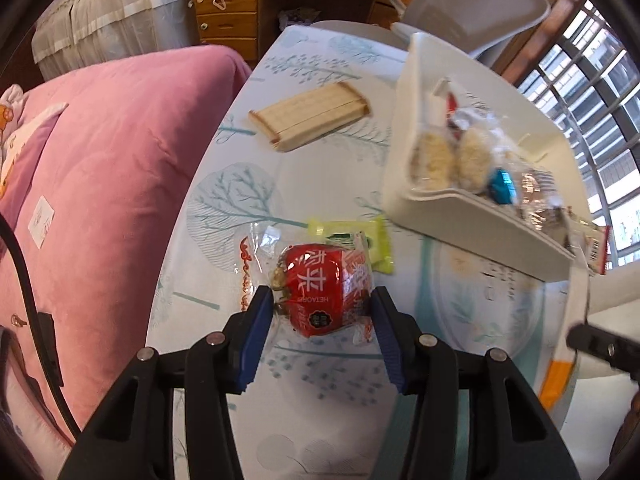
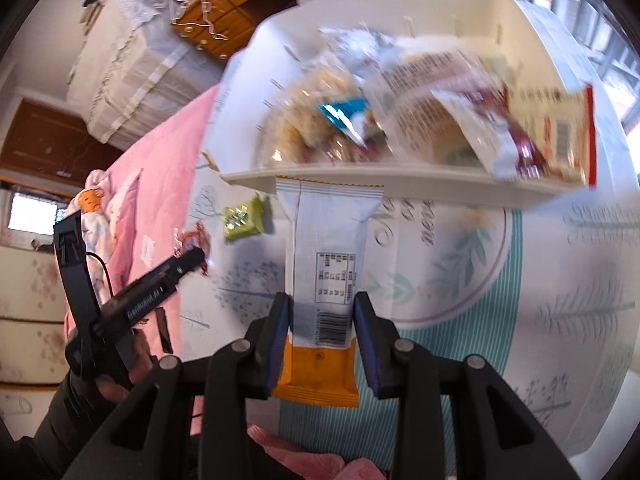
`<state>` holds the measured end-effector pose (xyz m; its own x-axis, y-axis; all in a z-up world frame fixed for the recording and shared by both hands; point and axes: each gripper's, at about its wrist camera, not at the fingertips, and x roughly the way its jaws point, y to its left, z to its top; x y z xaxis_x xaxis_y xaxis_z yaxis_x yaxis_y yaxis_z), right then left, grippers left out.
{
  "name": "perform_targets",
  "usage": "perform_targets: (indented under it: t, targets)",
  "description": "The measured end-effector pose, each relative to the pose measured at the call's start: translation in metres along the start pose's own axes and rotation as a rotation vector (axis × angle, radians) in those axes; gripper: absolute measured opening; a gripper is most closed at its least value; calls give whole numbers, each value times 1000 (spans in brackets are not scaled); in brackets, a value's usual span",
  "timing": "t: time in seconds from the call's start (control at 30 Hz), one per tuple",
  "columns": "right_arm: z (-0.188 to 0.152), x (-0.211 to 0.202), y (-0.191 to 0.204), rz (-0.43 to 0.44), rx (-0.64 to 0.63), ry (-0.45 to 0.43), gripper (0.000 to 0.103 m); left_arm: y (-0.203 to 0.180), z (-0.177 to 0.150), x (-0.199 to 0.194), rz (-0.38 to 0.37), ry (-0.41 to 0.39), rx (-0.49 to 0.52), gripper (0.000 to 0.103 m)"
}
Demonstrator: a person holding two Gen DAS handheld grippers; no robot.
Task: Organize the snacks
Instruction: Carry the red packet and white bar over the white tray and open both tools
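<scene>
My left gripper (image 1: 322,298) is shut on a red snack in a clear wrapper (image 1: 320,294), just above the tablecloth. A yellow-green packet (image 1: 360,242) lies just behind it. My right gripper (image 2: 322,306) is shut on a long white and orange snack packet (image 2: 326,264), whose far end reaches the near rim of the white tray (image 2: 360,178). The tray (image 1: 404,128) holds several wrapped snacks, among them rice cakes (image 1: 452,156) and a blue-wrapped sweet (image 1: 502,186). The green packet (image 2: 243,219) and the left gripper's body (image 2: 160,280) show at the left of the right wrist view.
A wooden box (image 1: 310,114) lies on the round table (image 1: 224,208) behind the snacks. A pink quilt (image 1: 100,184) borders the table's left side. A wooden drawer unit (image 1: 228,4) and a grey chair (image 1: 480,4) stand beyond. Barred windows are at the right.
</scene>
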<state>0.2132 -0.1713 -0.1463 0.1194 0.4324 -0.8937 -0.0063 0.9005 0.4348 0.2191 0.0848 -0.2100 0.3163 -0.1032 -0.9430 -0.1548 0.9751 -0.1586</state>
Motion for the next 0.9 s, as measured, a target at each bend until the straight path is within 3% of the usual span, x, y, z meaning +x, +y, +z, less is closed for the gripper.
perform_targets:
  t: [0.33,0.43,0.5,0.8,0.9]
  targets:
    - [45,-18,-1,64,-50,-29,33,-57,28,-46,-43,11,57,49]
    - [61,-23,-5,74,-41,-48,33,-73,46,-57,-86,-10,58,49]
    - [70,-25,-8,81,-33,-62,33,-85,57,-61,-77,-33,89,49]
    - [117,-30,-27,94,22,-110,34,-128,102,-57,-92,-36,136,50]
    - [128,-32,-34,89,36,-123,34,-140,113,-50,-56,-32,167,50]
